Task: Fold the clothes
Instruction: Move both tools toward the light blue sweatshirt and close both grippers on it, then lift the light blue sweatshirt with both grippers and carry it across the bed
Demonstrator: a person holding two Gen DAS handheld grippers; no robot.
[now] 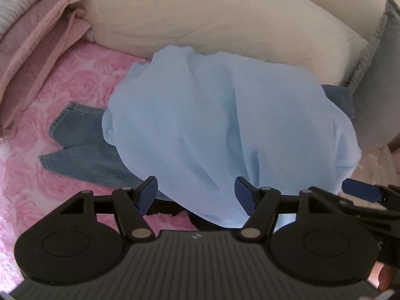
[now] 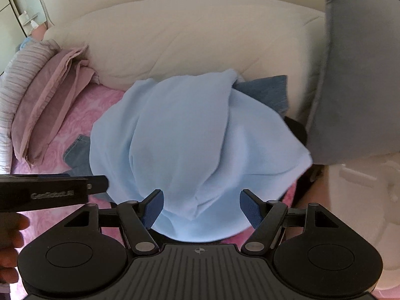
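Note:
A crumpled light blue garment point(image 1: 225, 125) lies heaped on the pink bedspread point(image 1: 50, 115), partly covering a pair of blue jeans point(image 1: 82, 147). In the right wrist view the same light blue garment point(image 2: 195, 137) fills the centre, with jeans point(image 2: 265, 90) sticking out behind it. My left gripper point(image 1: 196, 195) is open, its blue pads either side of the garment's near edge. My right gripper point(image 2: 202, 207) is open too, spread around the near hem. Each gripper shows in the other's view: the right gripper point(image 1: 360, 191) at the right edge, the left gripper point(image 2: 50, 190) at the left.
A big cream pillow point(image 1: 212, 17) lies behind the clothes. Folded mauve fabric point(image 1: 42, 40) and a striped cloth point(image 1: 17, 7) sit at the back left. A grey cushion point(image 2: 357, 75) stands on the right. A dark item point(image 1: 165, 207) peeks from under the garment. A hand point(image 2: 11, 235) holds the left gripper.

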